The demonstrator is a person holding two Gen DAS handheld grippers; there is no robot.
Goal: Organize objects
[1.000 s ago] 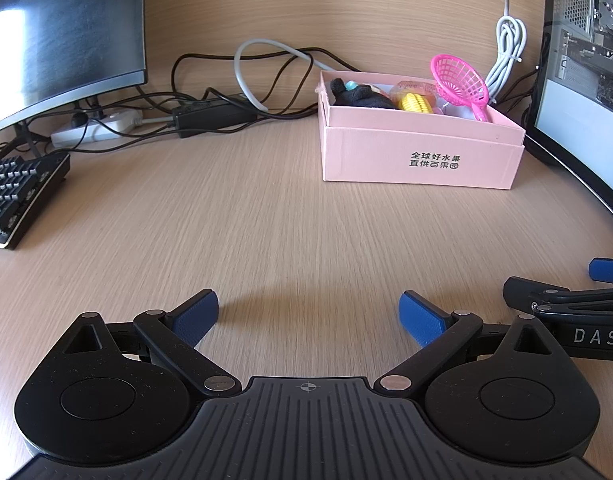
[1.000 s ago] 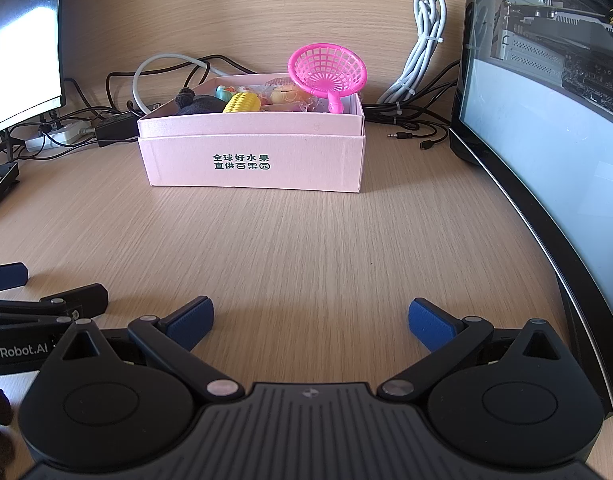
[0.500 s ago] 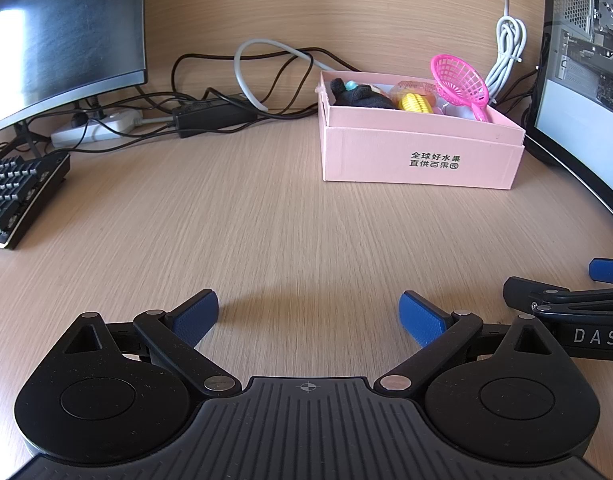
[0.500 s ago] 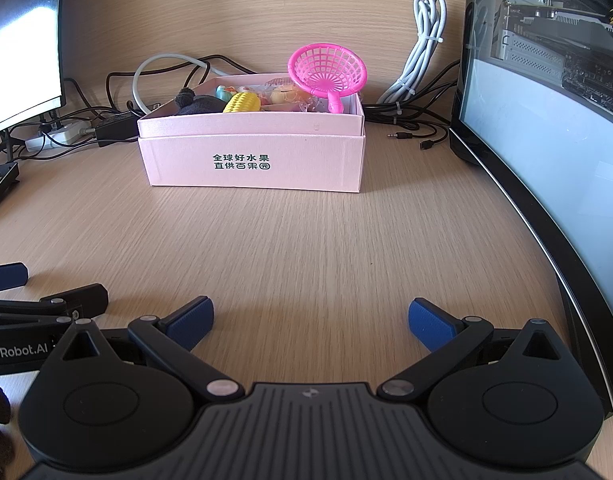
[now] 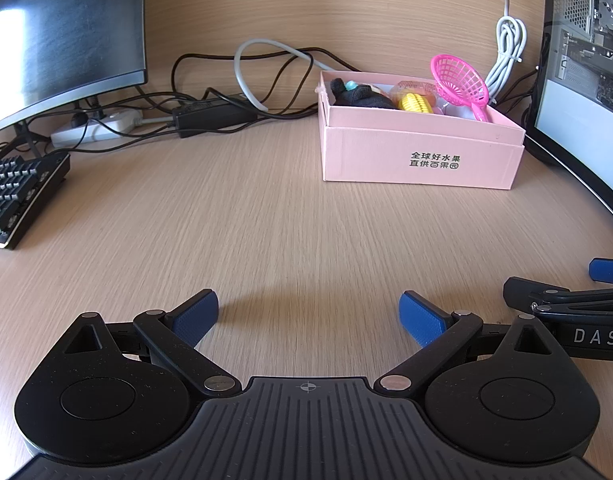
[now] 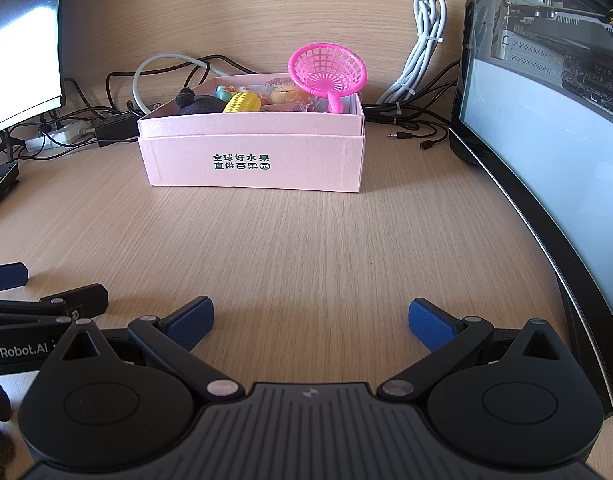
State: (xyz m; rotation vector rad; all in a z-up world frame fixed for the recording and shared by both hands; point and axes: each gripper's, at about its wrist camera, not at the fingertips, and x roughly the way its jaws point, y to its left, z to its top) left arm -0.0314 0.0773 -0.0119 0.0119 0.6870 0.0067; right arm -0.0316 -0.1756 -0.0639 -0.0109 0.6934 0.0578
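A pink cardboard box (image 5: 422, 152) (image 6: 250, 156) stands at the back of the wooden desk. In it lie a pink plastic strainer (image 5: 460, 82) (image 6: 328, 70), a yellow toy corn (image 5: 416, 103) (image 6: 241, 103), a black plush toy (image 5: 360, 96) (image 6: 196, 105) and some wrapped items. My left gripper (image 5: 308, 312) is open and empty, low over the desk, well short of the box. My right gripper (image 6: 310, 316) is open and empty beside it, also short of the box.
A dark monitor (image 5: 62, 28) and a keyboard (image 5: 14, 196) are at the left. A power strip (image 5: 94, 126), an adapter and tangled cables (image 5: 246, 76) lie behind. A curved monitor (image 6: 546, 160) borders the right. A coiled white cable (image 6: 424, 40) hangs behind the box.
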